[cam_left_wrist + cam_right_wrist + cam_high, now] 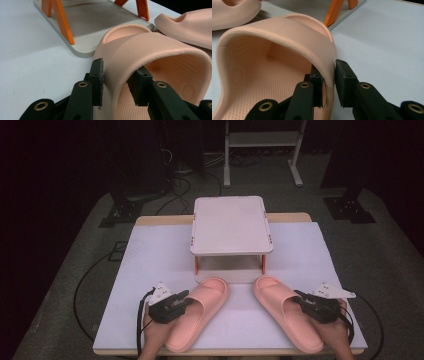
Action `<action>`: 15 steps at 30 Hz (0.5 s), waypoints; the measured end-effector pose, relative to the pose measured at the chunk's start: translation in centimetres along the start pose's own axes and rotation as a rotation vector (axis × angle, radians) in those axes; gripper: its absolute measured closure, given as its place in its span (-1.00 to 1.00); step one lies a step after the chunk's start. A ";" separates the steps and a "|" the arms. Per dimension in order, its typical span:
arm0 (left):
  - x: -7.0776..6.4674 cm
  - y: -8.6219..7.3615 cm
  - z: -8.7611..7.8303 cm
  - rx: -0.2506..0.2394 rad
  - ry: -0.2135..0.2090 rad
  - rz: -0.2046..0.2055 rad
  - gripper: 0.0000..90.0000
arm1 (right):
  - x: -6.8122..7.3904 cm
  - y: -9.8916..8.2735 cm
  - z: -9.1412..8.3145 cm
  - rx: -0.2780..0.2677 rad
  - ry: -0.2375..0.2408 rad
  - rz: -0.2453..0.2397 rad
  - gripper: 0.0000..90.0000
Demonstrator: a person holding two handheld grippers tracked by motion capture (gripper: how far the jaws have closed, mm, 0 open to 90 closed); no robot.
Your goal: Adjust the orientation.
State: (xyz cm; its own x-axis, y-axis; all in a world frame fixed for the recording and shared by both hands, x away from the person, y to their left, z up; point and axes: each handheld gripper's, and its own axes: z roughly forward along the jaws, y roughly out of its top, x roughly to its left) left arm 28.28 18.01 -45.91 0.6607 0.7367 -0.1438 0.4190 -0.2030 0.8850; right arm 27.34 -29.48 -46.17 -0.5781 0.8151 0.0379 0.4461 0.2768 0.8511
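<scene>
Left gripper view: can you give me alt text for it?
The left hand-held gripper pinches the side of a pink slipper's strap, one jaw outside, one inside. Beyond it on the white table stand a small stand's orange legs and a second slipper.

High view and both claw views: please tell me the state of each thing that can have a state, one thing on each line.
Left slipper: flat on the table, sole down, outer side of its strap gripped.
Right slipper: flat on the table, sole down, outer side of its strap gripped.
Left claw: shut on the left slipper's strap.
Right claw: shut on the right slipper's strap.
Small rack: upright behind the slippers, top shelf bare.
</scene>
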 end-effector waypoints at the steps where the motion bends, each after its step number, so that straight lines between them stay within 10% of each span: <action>1: 0.0 0.0 0.0 0.000 0.000 0.000 0.49 | 0.0 0.0 0.0 -0.002 0.003 0.000 0.70; 15: 0.0 0.2 -0.3 -0.015 -0.021 -0.013 0.50 | 0.3 0.2 -0.1 -0.010 0.037 0.008 0.75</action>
State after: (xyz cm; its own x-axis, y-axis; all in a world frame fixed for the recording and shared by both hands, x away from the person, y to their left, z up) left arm 28.17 18.20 -45.64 0.6685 0.7254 -0.1641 0.4179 -0.1838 0.8897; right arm 27.18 -29.18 -45.95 -0.5996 0.7977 0.0641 0.4440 0.2651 0.8559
